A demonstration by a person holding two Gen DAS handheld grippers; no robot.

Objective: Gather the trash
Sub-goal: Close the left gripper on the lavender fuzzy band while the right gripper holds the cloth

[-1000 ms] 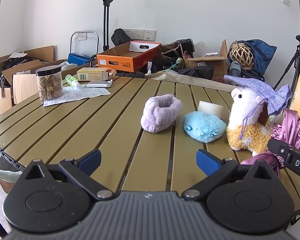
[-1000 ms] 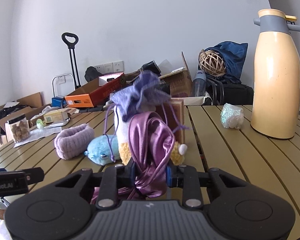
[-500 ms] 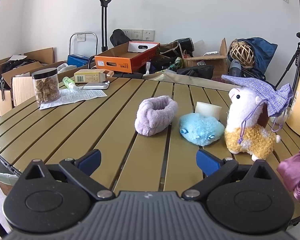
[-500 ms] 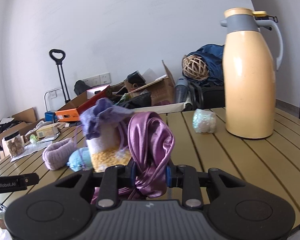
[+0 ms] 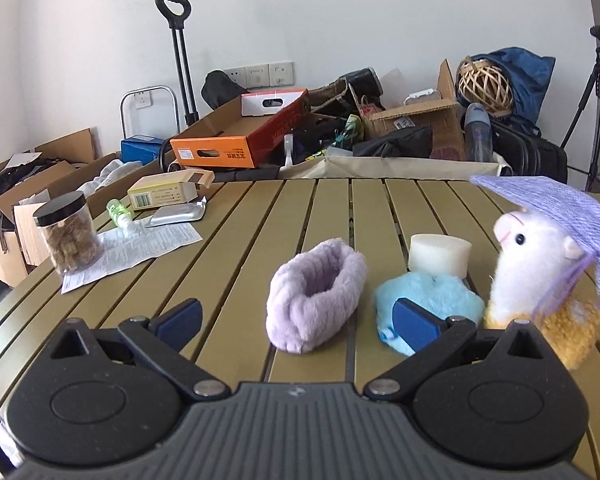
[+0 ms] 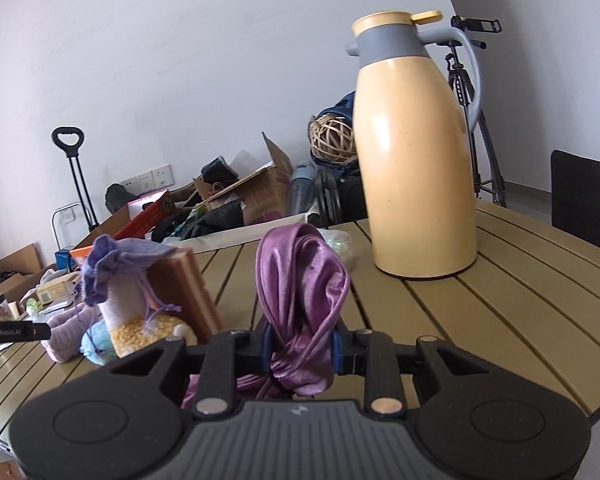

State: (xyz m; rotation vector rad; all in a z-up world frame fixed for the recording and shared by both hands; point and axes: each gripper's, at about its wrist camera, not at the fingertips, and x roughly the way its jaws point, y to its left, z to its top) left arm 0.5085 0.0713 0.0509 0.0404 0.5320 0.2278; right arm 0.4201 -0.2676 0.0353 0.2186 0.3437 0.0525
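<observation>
Jaws clamping purple cloth [image 6: 302,300], slatted table [image 6: 500,312] — cluttered room

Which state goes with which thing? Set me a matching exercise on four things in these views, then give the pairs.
Things:
1. right gripper
2. left gripper
3. yellow thermos jug
4. clear jar

States:
A. stands on a printed paper sheet
B. open, nothing between its pads
C. shut on the purple satin cloth
D. upright on the slatted table, lid closed

Pairs: 1-C, 2-B, 3-D, 4-A
</observation>
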